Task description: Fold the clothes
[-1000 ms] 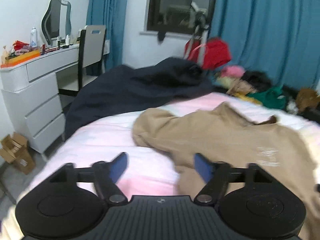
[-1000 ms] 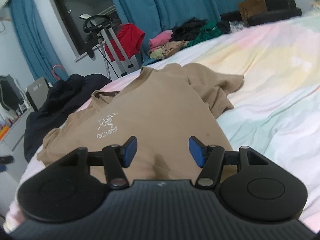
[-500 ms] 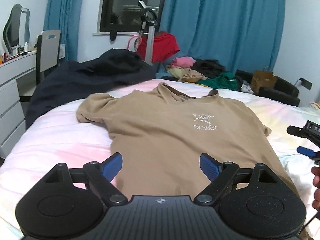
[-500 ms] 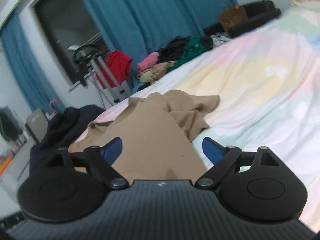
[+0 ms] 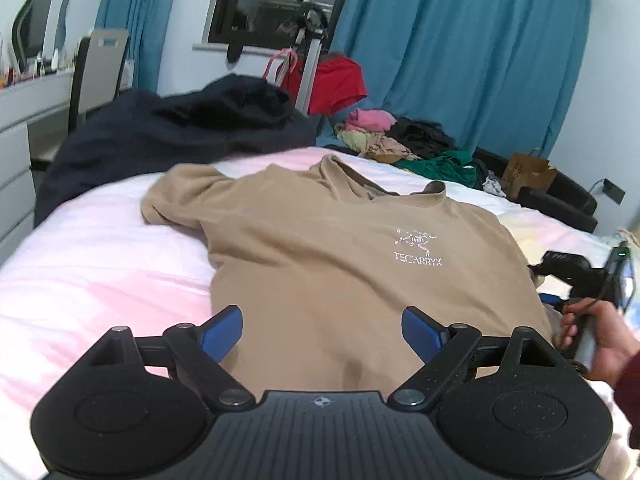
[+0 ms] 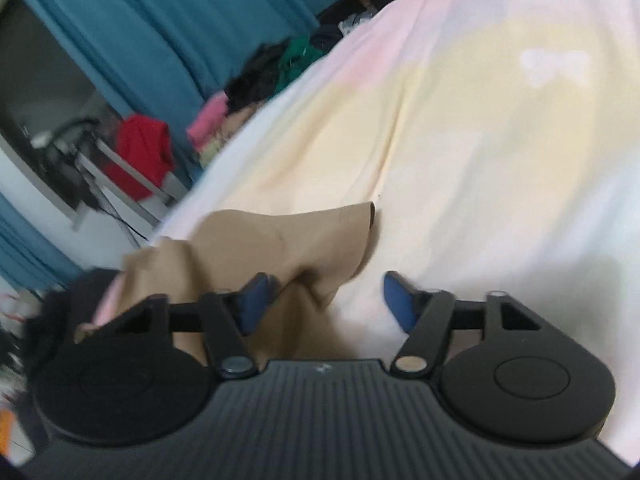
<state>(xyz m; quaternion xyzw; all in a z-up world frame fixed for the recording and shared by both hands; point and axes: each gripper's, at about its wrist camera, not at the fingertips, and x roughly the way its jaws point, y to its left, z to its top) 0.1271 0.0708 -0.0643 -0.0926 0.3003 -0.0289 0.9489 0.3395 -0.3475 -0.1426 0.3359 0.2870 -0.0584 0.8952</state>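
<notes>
Shirt (image 5: 328,248), tan, lies face up on the bed (image 5: 100,264), chest logo showing, body spread fairly flat; the left sleeve (image 5: 176,196) is bunched and the right sleeve (image 6: 304,240) rumpled at the side. It is not folded. The left gripper (image 5: 322,330) hangs over the hem, jaws spread wide, grasping nothing. The right gripper (image 6: 326,300), held in a hand (image 5: 592,340), sits at the right sleeve, jaws also parted, cloth just beside one finger but not pinched. I judge this to be the laying-out and smoothing stage; next wants each sleeve nipped and drawn inward across the body. Beyond lie a dark garment (image 5: 168,132) and a clothes heap (image 5: 400,140).
</notes>
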